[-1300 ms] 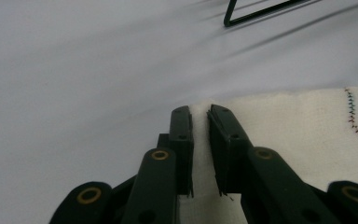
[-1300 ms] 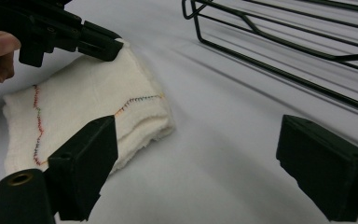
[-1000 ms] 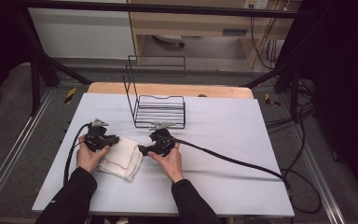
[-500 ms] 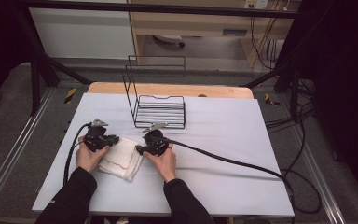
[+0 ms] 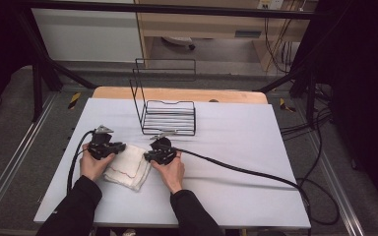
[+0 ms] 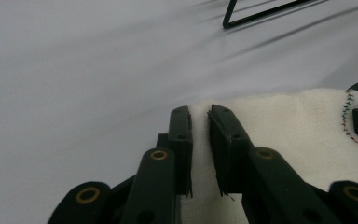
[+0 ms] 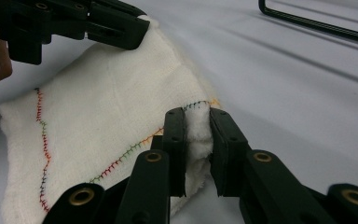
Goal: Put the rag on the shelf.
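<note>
Both forearms come in from the near edge of the table [image 5: 236, 147], sleeves dark, hands low and close together on the near left part of the white surface. The left hand [image 5: 94, 166] holds the left gripper [image 5: 109, 146] at the cloth's left far corner; the right hand [image 5: 170, 171] holds the right gripper [image 5: 153, 156] at its right edge, the two tools pointing toward each other across the cloth [image 5: 128, 167].

Just beyond the hands stands a black wire rack [image 5: 170, 117], apart from the cloth. A thick black cable [image 5: 241, 171] runs from the right gripper across the table to the right; another loops off the left side.

In the left gripper view the jaws are nearly closed, pinching the cloth's [image 6: 279, 121] edge. In the right gripper view the jaws are likewise almost closed, with a fold of the white cloth [image 7: 102, 121], stitched in coloured thread, squeezed between them. The cloth lies flat on the table between the two tools.
</note>
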Motion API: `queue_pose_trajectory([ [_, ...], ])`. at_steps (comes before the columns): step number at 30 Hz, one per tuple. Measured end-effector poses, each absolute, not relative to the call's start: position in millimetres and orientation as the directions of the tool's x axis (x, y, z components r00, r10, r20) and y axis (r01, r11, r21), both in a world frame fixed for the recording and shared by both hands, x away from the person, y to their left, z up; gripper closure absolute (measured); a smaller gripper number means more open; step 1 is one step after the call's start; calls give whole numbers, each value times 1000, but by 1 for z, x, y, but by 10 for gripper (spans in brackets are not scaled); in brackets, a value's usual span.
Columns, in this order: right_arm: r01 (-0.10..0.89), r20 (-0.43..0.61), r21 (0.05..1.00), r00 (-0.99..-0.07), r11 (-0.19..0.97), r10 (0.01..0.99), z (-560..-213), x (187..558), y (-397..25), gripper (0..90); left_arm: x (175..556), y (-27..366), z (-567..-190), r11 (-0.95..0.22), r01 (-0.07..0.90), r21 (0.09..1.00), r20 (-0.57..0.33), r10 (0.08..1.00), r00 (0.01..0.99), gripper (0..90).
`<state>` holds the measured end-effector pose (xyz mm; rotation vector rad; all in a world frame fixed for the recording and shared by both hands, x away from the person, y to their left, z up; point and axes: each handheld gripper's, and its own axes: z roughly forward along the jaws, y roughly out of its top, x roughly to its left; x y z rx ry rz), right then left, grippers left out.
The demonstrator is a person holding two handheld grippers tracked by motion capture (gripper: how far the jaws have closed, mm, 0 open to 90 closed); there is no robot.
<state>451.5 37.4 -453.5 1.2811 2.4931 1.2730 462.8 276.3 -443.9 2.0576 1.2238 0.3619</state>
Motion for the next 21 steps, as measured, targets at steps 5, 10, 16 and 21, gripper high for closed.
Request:
queue_pose_trajectory([
  [5,635,285,706,-659,313,696,-452,451,37,804,462,279,-443,-283,658,698,-133,851,508,818],
  [10,601,265,739,-674,305,689,-444,447,35,810,456,284,-434,-251,632,733,-150,847,510,827],
  [16,568,264,776,-686,273,677,-429,439,32,811,442,293,-419,-215,578,787,-159,835,527,828],
  [21,530,250,807,-706,261,663,-416,434,29,811,431,295,-408,-196,532,824,-152,828,540,829],
])
